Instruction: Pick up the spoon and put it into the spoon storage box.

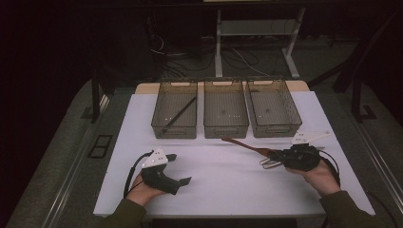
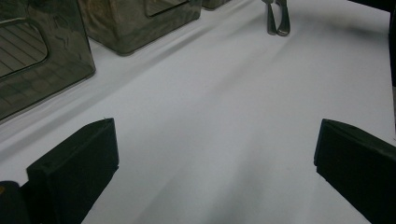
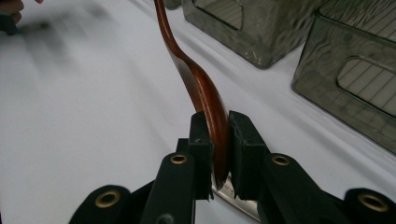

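Just right tool [image 3: 218,154] clamped on wooden spoon [image 3: 196,84], left tool [image 2: 215,154] agape, three bins [image 1: 226,115] beyond, metal utensil [image 1: 269,164] beneath.

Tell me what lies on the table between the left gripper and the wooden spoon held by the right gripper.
Nothing: in the high view, bare white table cover runs from the open left gripper to the wooden spoon clamped in the right gripper.

A dim lab: white-covered test table [image 1: 228,185], floor cables [image 1: 190,59], desk frame [image 1: 218,42].
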`<state>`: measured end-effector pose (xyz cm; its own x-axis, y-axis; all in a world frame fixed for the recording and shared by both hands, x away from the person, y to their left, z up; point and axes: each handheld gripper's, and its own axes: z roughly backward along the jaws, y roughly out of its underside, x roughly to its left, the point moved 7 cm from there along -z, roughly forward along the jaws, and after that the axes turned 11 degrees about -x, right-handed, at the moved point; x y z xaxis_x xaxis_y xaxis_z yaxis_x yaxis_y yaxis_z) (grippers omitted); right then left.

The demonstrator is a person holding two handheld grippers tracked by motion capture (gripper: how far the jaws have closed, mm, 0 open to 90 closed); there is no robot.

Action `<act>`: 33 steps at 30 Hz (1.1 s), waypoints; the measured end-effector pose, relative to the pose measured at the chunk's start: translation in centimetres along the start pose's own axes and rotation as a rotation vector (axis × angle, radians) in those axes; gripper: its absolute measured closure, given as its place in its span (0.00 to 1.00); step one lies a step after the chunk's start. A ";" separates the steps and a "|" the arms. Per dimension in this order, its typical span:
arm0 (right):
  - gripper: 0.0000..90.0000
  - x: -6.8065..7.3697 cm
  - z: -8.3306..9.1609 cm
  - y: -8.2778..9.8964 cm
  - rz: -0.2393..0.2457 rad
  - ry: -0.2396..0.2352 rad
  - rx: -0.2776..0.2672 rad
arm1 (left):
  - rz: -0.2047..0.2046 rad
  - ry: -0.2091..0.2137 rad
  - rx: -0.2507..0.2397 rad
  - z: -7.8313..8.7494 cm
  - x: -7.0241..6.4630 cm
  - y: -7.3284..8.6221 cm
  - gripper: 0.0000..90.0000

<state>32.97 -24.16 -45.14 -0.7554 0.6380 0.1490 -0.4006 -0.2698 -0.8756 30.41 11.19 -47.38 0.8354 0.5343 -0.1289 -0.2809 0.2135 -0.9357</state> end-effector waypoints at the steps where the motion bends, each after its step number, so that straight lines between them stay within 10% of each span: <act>1: 0.88 -0.1 0.0 -0.1 -0.001 0.001 -0.004 | 0.000 0.000 0.003 0.0 0.0 0.0 0.00; 33: 0.88 -2.8 -2.0 -4.7 -0.056 0.100 -0.045 | -0.006 -0.003 0.006 -0.1 0.0 0.0 0.00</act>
<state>37.97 -23.22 -42.40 -0.6766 0.7201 0.1535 -0.4151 -0.2010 -0.8873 30.45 11.10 -47.42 0.8360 0.5351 -0.1219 -0.2783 0.2218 -0.9345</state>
